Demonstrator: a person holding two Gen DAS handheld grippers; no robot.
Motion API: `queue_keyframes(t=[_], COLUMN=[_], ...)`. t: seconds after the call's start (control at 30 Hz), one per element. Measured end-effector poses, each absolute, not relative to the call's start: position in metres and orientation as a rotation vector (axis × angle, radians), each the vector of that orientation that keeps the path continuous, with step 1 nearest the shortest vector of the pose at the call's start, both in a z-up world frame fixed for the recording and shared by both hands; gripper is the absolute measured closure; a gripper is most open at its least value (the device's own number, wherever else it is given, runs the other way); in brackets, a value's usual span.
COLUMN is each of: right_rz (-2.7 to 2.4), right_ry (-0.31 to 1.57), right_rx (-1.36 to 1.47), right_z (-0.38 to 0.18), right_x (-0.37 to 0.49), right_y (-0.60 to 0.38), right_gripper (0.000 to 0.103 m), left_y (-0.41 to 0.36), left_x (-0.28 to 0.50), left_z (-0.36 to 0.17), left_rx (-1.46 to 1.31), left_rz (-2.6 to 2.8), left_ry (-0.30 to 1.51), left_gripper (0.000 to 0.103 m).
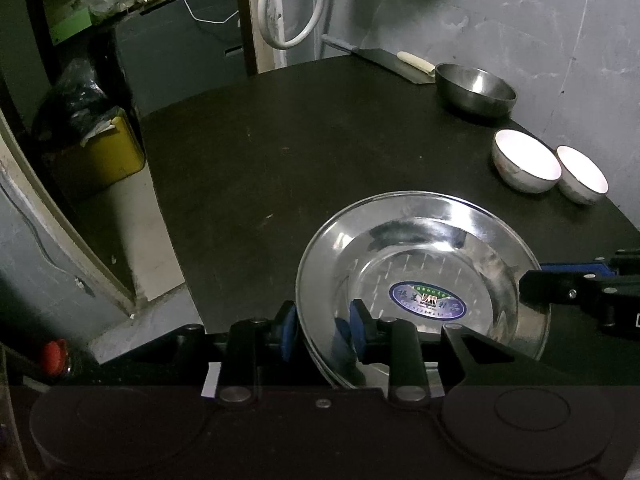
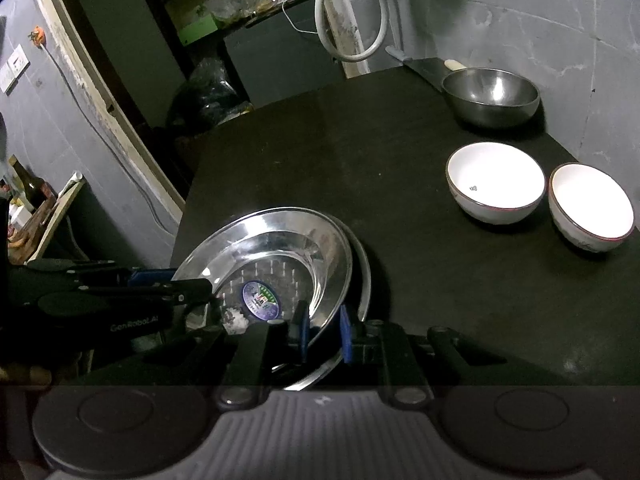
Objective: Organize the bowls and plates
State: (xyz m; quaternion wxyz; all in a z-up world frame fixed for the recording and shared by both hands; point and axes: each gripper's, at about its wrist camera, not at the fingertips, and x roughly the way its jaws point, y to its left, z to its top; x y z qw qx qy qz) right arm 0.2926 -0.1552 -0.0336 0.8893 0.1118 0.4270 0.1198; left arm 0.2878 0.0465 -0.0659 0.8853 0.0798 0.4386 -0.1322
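Both tools straddled steel plates' (image 1: 420, 264) rims: right tool (image 2: 324, 330) clamped, left tool (image 1: 324, 330) slightly apart; bare tabletop (image 1: 260, 160) beyond.

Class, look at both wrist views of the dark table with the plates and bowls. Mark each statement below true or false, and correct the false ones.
1. Two white bowls stand side by side on the table. True.
2. The steel bowl is stacked inside a white bowl. False: it stands alone, farther back near the wall.
3. The right gripper has its fingers on the rim of the steel plate. True.
4. The plate with the oval sticker lies on the bare table. False: a second plate's rim shows beneath it.
5. The left gripper hangs clear of the plates. False: its fingers straddle the plate rim.
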Motion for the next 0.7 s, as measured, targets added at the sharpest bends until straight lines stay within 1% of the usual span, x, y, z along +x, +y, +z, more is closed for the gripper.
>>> queue_keyframes(t=[0.2,0.6,0.7], right_rz=[0.245,0.266,0.263], right_ry=[0.89,0.881,0.879], right_rx=[0.225,0.227,0.23], right_z=[-0.0351,-0.0361,-0.0357], right_x=[0.293,0.2943,0.2933], right_y=[-0.1552,-0.1565,-0.158], right_gripper=[0.08,0.08,0.079], left_y=[0.042,0.041,0.0416], left_x=[0.2901,0.2935,0.2947], left_z=[-0.0681,-0.0716,-0.071], left_rx=[0.178,0.169,0.16], left_rz=[-0.271,-0.262,-0.256], left_ry=[0.918,0.939,0.945], left_gripper=[0.073,0.072,0.065])
